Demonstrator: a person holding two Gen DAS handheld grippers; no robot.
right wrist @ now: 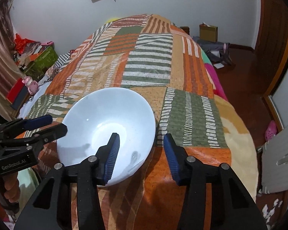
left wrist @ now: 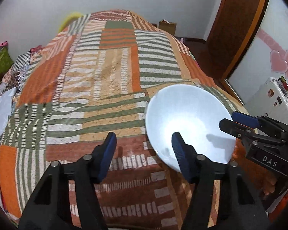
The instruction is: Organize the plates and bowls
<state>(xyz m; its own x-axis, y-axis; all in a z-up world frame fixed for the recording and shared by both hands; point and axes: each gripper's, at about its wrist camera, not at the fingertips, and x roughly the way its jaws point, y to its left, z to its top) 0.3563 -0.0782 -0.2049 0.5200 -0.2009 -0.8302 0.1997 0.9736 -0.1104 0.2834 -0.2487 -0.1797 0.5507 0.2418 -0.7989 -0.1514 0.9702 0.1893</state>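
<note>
- Wide, shallow white ceramic bowl (left wrist: 188,122) (right wrist: 107,132) near the foot end of a bed, tilted, its hollow turned toward both cameras.
- Bed covered by a patchwork blanket of orange, green and cream striped blocks (left wrist: 97,88) (right wrist: 191,99).
- Left claw (left wrist: 144,154) spread wide, black arms with ribbed blue pads; right pad in front of the bowl's lower rim, left pad over the blanket; contact with the bowl cannot be told.
- Same left claw seen from the right wrist (right wrist: 53,124) at the bowl's left rim, fingers apart.
- Right claw (right wrist: 141,153) spread too; left pad over the bowl's inside, right pad beyond the rim over the blanket.
- Same right claw seen from the left wrist (left wrist: 234,121) at the bowl's right edge, one finger above the rim, one behind it.
- Nothing pinched by either claw.
- Brown paper bag (right wrist: 208,30) on the floor by the far wall.
</note>
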